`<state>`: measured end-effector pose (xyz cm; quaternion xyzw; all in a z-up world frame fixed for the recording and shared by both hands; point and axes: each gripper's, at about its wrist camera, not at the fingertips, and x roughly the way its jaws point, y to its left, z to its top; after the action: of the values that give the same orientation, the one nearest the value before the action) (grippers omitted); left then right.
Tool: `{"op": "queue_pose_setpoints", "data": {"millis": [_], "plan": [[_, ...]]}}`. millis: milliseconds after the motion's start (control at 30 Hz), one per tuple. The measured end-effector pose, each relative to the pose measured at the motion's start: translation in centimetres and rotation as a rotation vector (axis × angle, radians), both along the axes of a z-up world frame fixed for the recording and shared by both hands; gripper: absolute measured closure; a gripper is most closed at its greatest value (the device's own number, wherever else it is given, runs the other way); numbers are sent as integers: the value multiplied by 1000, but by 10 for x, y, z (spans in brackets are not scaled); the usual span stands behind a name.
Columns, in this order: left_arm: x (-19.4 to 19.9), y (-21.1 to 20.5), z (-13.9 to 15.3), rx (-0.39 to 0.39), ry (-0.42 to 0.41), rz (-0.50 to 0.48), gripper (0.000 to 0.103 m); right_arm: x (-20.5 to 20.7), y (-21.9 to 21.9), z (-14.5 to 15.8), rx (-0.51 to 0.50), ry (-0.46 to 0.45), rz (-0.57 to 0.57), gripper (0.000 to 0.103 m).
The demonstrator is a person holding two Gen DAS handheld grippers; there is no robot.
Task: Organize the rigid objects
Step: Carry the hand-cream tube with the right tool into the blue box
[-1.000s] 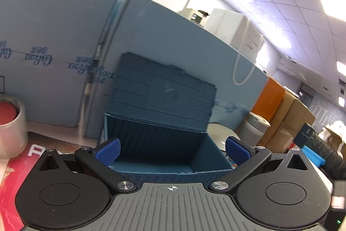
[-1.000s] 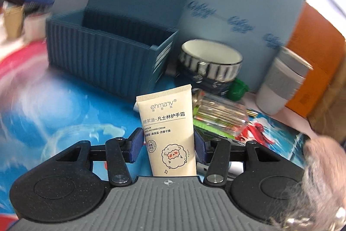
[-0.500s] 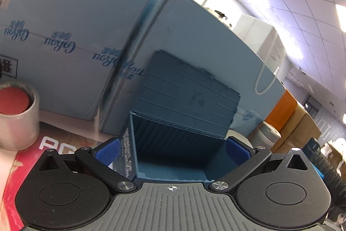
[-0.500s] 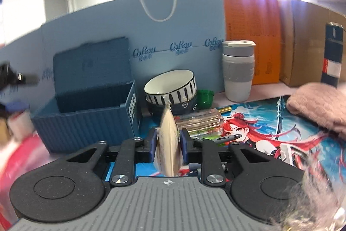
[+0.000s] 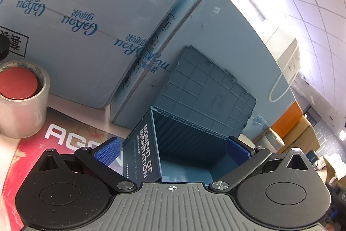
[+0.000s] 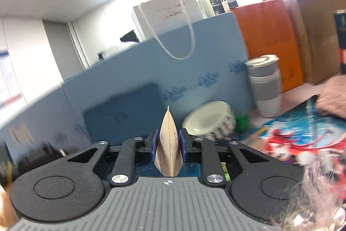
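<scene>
A cream hand-cream tube (image 6: 169,140) stands edge-on between the blue pads of my right gripper (image 6: 168,145), which is shut on it and holds it off the mat. Behind it the dark blue storage box (image 6: 123,114) shows blurred, its lid raised. In the left wrist view the same ribbed box (image 5: 194,144) stands open just beyond my left gripper (image 5: 173,149). That gripper is open, with the box's near left corner (image 5: 142,153) between its spread fingers and nothing held. The box floor looks bare where I can see it.
A tape roll (image 5: 20,99) with a red cap inside stands at the left on the red mat (image 5: 62,133). Blue foam boards (image 5: 86,25) wall the back. A white bowl (image 6: 208,120), a green object (image 6: 242,122), a grey-sleeved cup (image 6: 266,88) and a person's hand (image 6: 333,96) sit to the right.
My right gripper closed on the tube, lifted it off the mat and rolled it edge-on. The left gripper drifted left and rolled, so the box now sits right of centre.
</scene>
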<state>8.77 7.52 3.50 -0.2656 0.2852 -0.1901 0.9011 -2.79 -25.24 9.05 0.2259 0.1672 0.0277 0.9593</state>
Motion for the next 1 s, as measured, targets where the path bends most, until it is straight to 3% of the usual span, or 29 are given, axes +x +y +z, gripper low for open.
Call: {"op": "queue_pose_setpoints", "data": {"millis": [200, 567, 733, 867, 1000], "plan": [[0, 3, 2, 5, -7, -1, 0, 63, 21, 2, 149, 37, 70, 83], [8, 12, -1, 0, 12, 4, 0, 155, 60, -55, 363, 336, 187, 83], [12, 14, -4, 2, 25, 17, 0, 168, 75, -58, 337, 384, 219, 83], [13, 12, -6, 13, 31, 10, 0, 183, 91, -59, 204, 447, 284, 84], [14, 7, -8, 32, 32, -6, 0, 189, 95, -55, 77, 438, 340, 84]]}}
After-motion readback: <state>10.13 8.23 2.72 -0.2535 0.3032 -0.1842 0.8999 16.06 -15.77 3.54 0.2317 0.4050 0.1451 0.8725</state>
